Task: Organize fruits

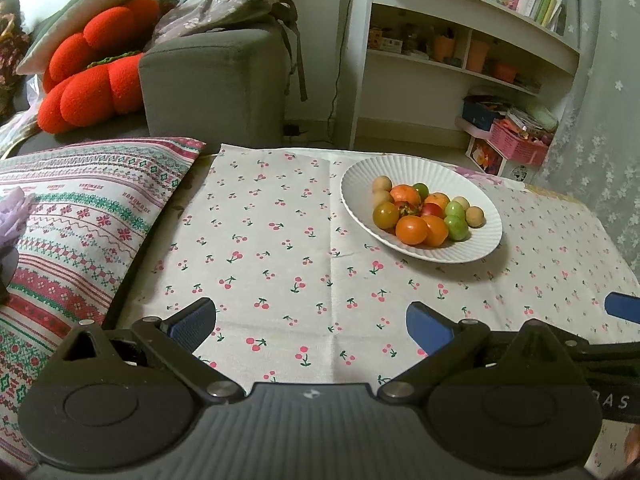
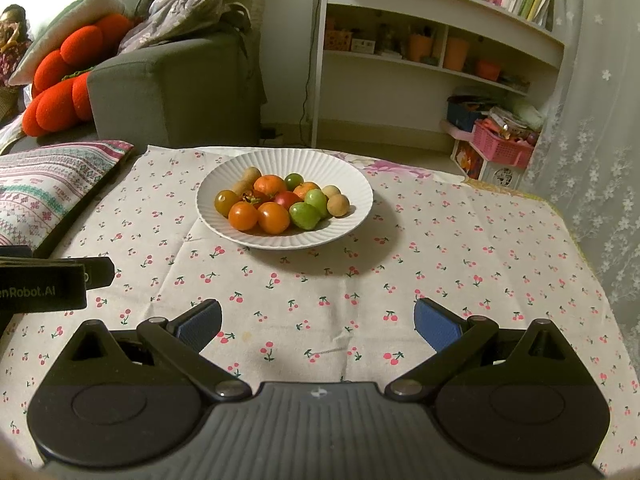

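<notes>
Cherry-print cloth [image 2: 360, 280] covers the table; white ribbed plate [image 2: 224, 172] serves as landmark for all positions below.

Far left of plate: patterned cushion [image 1: 80, 216] lying on the table edge. Behind-left of plate: grey sofa [image 1: 212, 80] w/ red flower-shaped pillow [image 1: 88, 64]. Behind-right of plate: white shelf unit [image 2: 440, 60] and pink basket [image 2: 504, 144] on the floor.

Left gripper [image 1: 312, 320]: near side of plate and to its left, above bare cloth. Jaws spread wide; blue pads [image 1: 196, 324] grasp nothing, and contact w/ cloth cannot be judged. Well apart from plate.

Plate: holds the fruits [image 2: 280, 200] in one heap: orange tomato-like pieces at front, green ones front-right, tan round ones at back-left and right edge, one red piece at centre. All fruit is inside the rim.

Right gripper [image 2: 318, 320]: near side of plate, roughly in line w/ it, above cloth. Jaws spread wide, approx. same gap as left unit; pads [image 2: 436, 328] empty. Well apart from plate. Left unit's body shows at left edge of right-wrist view; right unit's blue pad shows at right edge of left-wrist view.
</notes>
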Demonstrator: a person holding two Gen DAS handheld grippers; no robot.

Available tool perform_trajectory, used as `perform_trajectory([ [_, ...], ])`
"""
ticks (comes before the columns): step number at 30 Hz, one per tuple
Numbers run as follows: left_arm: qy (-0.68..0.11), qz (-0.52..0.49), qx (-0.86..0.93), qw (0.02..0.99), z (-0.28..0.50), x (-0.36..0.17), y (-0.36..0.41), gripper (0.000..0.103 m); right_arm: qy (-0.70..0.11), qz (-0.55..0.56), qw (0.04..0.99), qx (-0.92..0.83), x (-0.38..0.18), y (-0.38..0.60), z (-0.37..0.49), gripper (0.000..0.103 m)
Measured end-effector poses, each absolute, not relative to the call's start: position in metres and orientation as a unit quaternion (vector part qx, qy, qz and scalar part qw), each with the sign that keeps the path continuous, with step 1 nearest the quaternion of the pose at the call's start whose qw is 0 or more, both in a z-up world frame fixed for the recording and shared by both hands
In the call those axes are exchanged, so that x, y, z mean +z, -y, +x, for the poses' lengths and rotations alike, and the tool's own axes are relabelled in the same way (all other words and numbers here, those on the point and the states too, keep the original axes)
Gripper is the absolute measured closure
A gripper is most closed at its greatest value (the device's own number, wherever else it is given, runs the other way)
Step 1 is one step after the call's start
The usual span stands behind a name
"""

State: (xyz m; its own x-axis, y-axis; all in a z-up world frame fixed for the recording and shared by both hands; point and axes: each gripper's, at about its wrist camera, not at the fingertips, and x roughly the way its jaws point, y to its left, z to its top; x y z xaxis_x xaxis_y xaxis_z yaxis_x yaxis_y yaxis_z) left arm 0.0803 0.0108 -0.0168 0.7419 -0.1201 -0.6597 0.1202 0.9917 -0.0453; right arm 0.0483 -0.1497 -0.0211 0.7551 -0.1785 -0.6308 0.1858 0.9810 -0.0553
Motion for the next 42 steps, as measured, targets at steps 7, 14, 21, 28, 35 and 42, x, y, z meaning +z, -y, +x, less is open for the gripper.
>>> perform_trajectory([
  [7,-0.352,0.007,-0.069,0.933,0.0790,-0.0168,-0.0082,0.003,-0.336,0.004,0.937,-0.097,-0.0206,0.1501,0.0484,0.000],
  [14,-0.351,0.015,-0.069,0.934,0.0778,-0.0170,-0.0059,0.003,-0.336,0.004,0.937,-0.097,-0.0206,0.1497,0.0485,0.000],
  [21,-0.349,0.027,-0.071,0.934,0.0765,-0.0175,-0.0020,0.003,-0.337,0.004,0.937,-0.097,-0.0214,0.1496,0.0485,0.000],
  [28,-0.350,0.024,-0.072,0.934,0.0768,-0.0173,-0.0025,0.003,-0.338,0.003,0.936,-0.096,-0.0231,0.1483,0.0482,0.000],
  [35,-0.351,0.023,-0.071,0.933,0.0771,-0.0177,-0.0024,0.003,-0.338,0.003,0.936,-0.096,-0.0231,0.1485,0.0482,0.000],
  [42,-0.352,0.023,-0.072,0.933,0.0765,-0.0177,-0.0022,0.003,-0.339,0.004,0.936,-0.094,-0.0235,0.1489,0.0480,0.000],
])
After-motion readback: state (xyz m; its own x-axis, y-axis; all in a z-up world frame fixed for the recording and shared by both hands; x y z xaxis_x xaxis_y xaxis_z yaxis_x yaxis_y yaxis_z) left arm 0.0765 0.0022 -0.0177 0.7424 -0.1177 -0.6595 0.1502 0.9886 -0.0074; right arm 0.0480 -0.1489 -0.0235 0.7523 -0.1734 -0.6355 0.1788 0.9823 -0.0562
